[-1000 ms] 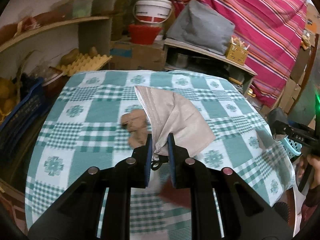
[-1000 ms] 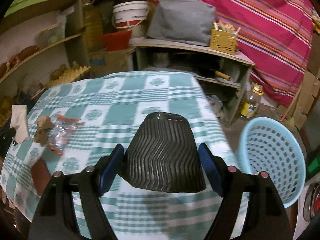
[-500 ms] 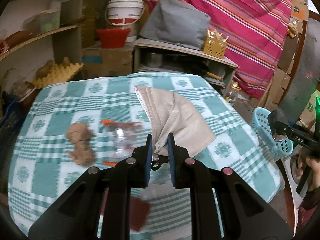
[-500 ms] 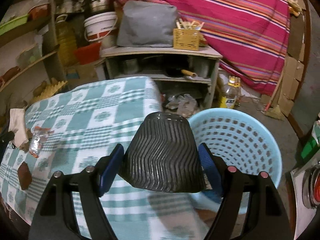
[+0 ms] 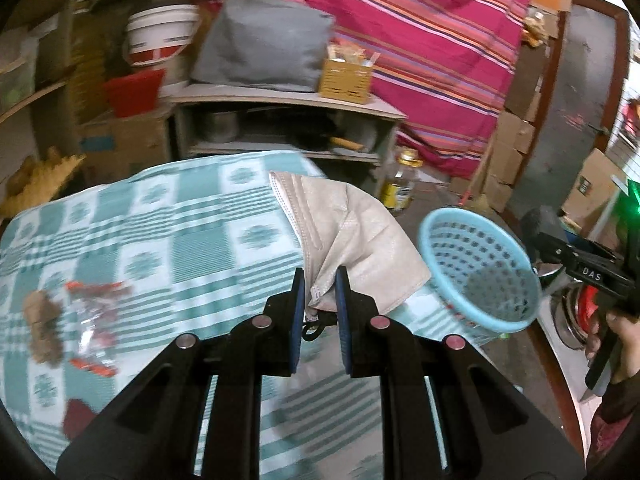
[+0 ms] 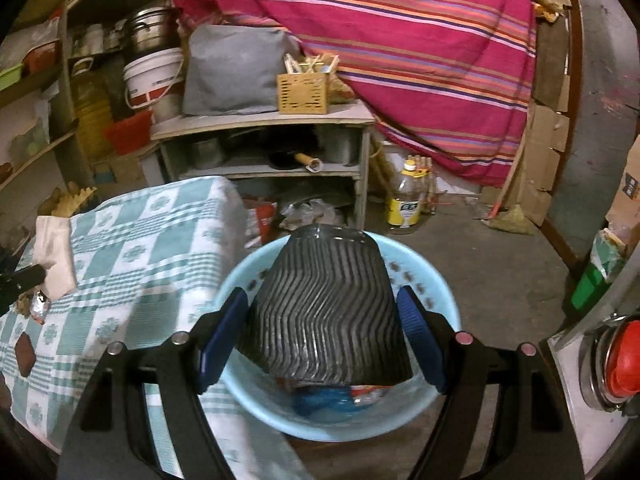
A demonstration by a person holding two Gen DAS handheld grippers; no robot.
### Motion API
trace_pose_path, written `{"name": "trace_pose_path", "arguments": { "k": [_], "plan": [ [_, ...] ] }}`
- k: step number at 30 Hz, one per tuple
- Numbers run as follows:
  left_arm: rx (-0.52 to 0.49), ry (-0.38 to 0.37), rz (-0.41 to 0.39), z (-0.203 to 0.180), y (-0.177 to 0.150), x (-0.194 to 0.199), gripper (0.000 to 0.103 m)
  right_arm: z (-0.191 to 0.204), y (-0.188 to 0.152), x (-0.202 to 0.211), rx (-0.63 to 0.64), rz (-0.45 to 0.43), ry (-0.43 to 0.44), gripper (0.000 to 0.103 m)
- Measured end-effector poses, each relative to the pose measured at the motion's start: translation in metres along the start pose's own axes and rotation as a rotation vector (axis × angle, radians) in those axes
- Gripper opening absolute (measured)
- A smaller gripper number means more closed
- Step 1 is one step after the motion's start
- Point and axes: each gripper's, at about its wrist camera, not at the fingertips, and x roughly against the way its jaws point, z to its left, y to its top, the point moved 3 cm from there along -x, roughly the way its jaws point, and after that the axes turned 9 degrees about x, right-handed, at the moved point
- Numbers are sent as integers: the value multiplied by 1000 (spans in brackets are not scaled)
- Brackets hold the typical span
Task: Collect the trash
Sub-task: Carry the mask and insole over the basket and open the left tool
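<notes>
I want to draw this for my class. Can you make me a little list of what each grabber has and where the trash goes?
left gripper: shut on a crumpled beige face mask
right gripper: holding a ribbed black plastic cup over the basket
bin: round light-blue perforated plastic basket, some trash already inside
table: teal-and-white checked tablecloth
still on table: clear wrapper with red print, brown crumpled scrap

The left tool (image 5: 320, 296) is pinched nearly closed on a beige face mask (image 5: 352, 236); the right tool (image 6: 320, 332) is spread wide, clamping a ribbed black cup (image 6: 324, 312).
</notes>
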Motion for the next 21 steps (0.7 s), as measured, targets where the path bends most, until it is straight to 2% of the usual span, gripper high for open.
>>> {"name": "trace_pose_path", "arguments": {
  "k": [7, 21],
  "plan": [
    [-54, -69, 30, -61, -1, -33, 14, -30, -3, -3, -13, 14, -15, 76],
    [-125, -149, 89, -129, -2, -92, 16, -44, 1, -21, -10, 32, -19, 76]
  ]
}}
